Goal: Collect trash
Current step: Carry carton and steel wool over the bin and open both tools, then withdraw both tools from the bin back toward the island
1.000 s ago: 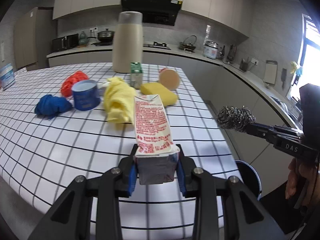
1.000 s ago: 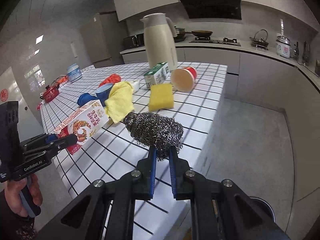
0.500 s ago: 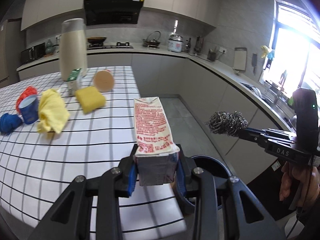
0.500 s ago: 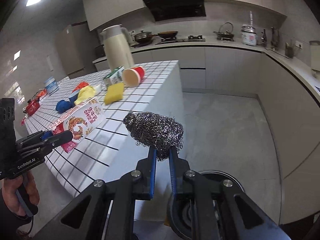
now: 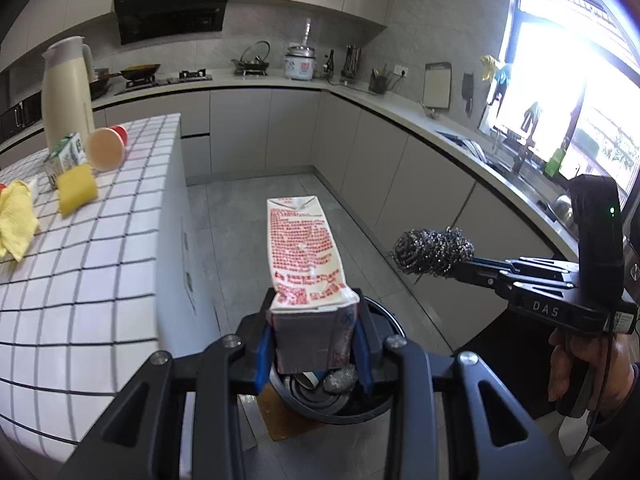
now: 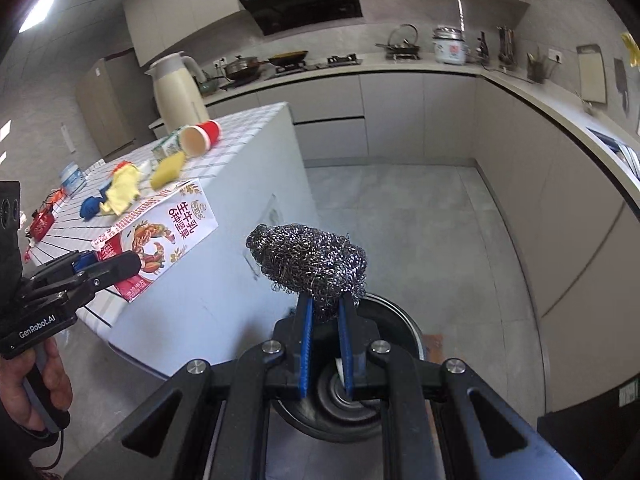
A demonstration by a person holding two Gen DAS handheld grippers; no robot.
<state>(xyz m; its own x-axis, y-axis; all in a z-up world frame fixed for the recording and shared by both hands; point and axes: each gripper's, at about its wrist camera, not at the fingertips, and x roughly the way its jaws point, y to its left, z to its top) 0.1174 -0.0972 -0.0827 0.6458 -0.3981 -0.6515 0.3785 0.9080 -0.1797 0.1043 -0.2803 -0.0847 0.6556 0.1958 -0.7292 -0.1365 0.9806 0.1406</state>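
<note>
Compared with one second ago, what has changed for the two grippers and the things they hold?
Both grippers swung away from the checked table to above the round black bin on the floor. Unchanged: left gripper clamps the red-printed milk carton, right gripper the steel wool scourer.

Carton above bin; scourer right; counter left.

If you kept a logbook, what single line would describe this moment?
left gripper: shut on red-and-white milk carton | right gripper: shut on steel-wool scouring ball | both above round black trash bin | nothing released
</note>
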